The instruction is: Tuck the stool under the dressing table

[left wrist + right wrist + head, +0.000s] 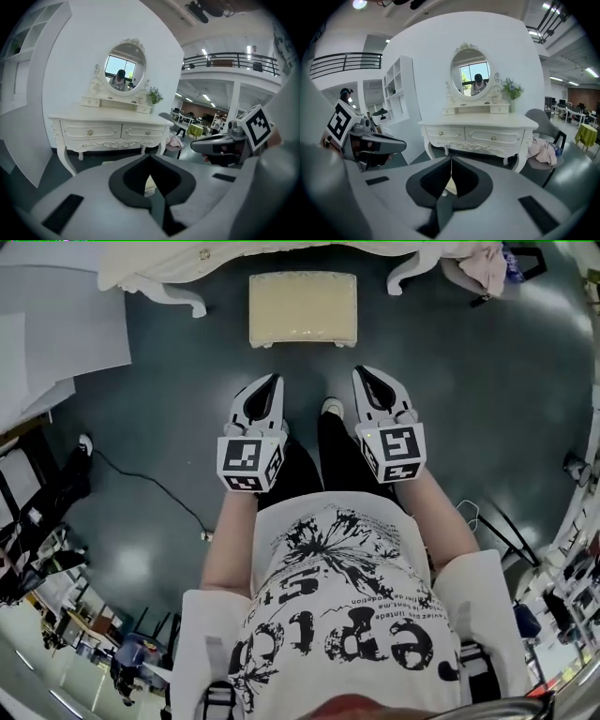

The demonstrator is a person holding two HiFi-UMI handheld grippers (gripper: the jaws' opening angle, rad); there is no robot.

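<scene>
The cream stool (302, 307) stands on the dark floor (141, 409) right in front of the white desk (159, 273), mostly sticking out, and the left gripper (273, 382) and right gripper (364, 374) hang side by side near it, fingers shut and holding nothing.

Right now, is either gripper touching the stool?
No: in the head view the left gripper and right gripper both sit short of the stool, with bare floor between.
</scene>
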